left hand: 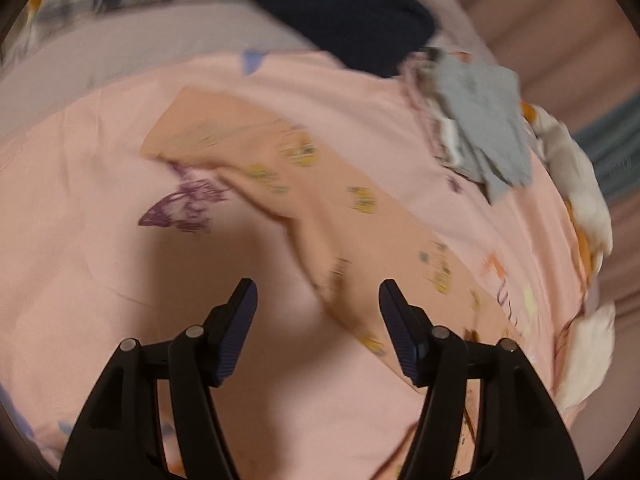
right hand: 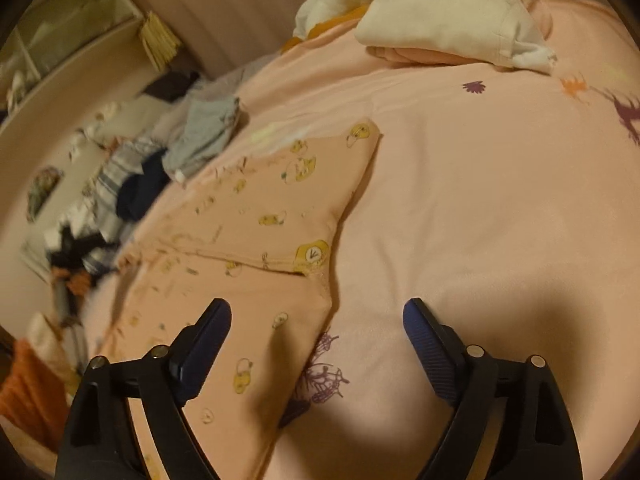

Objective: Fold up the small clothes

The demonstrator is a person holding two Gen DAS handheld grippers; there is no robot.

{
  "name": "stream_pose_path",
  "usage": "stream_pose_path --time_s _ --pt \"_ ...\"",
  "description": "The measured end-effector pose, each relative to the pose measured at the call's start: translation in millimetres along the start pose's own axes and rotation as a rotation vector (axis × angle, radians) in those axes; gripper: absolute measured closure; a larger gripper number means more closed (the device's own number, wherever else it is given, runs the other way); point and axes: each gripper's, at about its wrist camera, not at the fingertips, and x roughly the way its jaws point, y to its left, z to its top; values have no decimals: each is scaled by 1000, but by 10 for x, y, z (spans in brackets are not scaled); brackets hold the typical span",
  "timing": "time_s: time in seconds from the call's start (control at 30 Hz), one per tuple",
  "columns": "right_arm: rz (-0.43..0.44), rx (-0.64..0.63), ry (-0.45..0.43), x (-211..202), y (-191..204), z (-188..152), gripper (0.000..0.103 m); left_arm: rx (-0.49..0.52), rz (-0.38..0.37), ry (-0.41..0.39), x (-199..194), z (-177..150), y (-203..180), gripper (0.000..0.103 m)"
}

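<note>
Your left claw (left hand: 318, 292) stands open, both fingers apart with nothing gripped between them; it hangs above the bed and touches nothing you can see. In the gap just ahead of it lies the lower edge of the peach garment (left hand: 320, 200), a small piece of clothing printed with little yellow figures, spread loosely across the pink bedsheet (left hand: 100, 280). That view is blurred, so finer detail of the cloth cannot be made out.

Your right claw (right hand: 317, 312) is spread wide, also empty. Its left finger (right hand: 208, 340) sits over the peach garment (right hand: 260, 240), its right finger over bare pink bedsheet (right hand: 500, 220); whether either pad touches the fabric cannot be told. The garment's right edge runs up between the fingers, with a fold across its middle.

A purple butterfly print (left hand: 180, 204) marks the sheet just beside the garment.

Farther out, a grey garment (left hand: 480, 120) lies crumpled near the far edge of the bed, next to a dark navy garment (left hand: 352, 20). A cream garment (right hand: 448, 12) lies folded near the far edge of the bed, well apart from the peach one. More clothes lie heaped at the left of the right claw's view.
</note>
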Motion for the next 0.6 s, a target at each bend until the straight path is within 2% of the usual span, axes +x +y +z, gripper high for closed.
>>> stream_pose_path --time_s 0.07,0.17,0.27,0.33,0.4,0.47,0.5,0.53,0.6 --pt "5 47 -15 -15 -48 23 15 -62 -23 30 103 67 190 40" --pt "7 79 -28 8 -77 24 14 -108 -88 -33 126 193 359 39" --pt "-23 24 -32 82 -34 8 14 -130 -53 -116 85 323 406 36" --pt "-37 2 -23 100 -2 20 7 -117 -26 -158 119 400 382 36" --pt "-43 -20 -21 123 30 26 5 -95 0 -192 170 459 350 39" --pt "-55 -33 -18 138 37 33 5 -56 74 -234 212 491 293 67" --pt "-54 -31 -19 137 29 44 5 -15 126 -229 249 496 226 90" --pt "-51 -25 -22 135 18 56 5 35 142 -213 319 545 168 97" --pt "-44 -15 -28 122 -9 64 5 99 126 -237 283 505 84 96"
